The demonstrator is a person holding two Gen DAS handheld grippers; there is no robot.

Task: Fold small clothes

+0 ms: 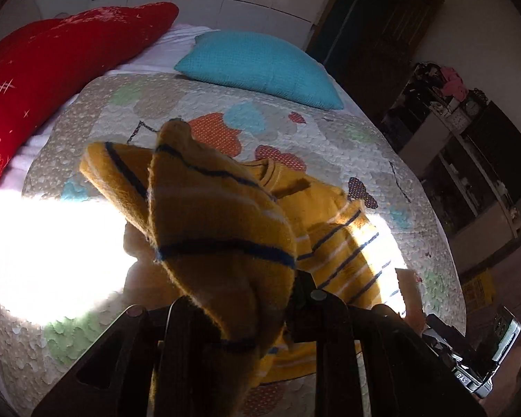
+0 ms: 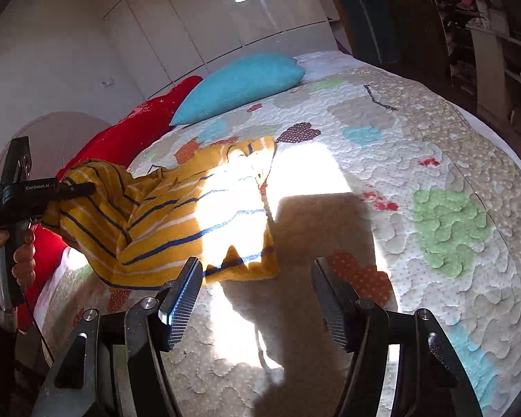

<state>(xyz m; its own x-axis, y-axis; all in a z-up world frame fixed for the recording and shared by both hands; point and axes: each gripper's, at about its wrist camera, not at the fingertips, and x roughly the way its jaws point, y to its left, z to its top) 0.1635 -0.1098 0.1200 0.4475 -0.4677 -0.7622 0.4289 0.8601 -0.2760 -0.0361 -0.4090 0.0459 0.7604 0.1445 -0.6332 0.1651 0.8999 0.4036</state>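
A small yellow sweater with blue and white stripes (image 2: 177, 215) lies on the quilted bedspread (image 2: 416, 160). My left gripper (image 2: 83, 187) is shut on one side of the sweater and holds it lifted above the bed. In the left wrist view the lifted fold (image 1: 212, 229) drapes over the gripper and hides its fingers, while the rest of the sweater (image 1: 333, 243) lies flat beyond. My right gripper (image 2: 257, 271) is open and empty, just above the quilt at the sweater's near right corner.
A turquoise pillow (image 2: 239, 83) and a red pillow (image 1: 52, 69) lie at the head of the bed. White wardrobe doors (image 2: 208, 17) stand behind. Dark shelves (image 1: 469, 146) line the right side. Bright sunlight washes out part of the quilt (image 2: 309, 166).
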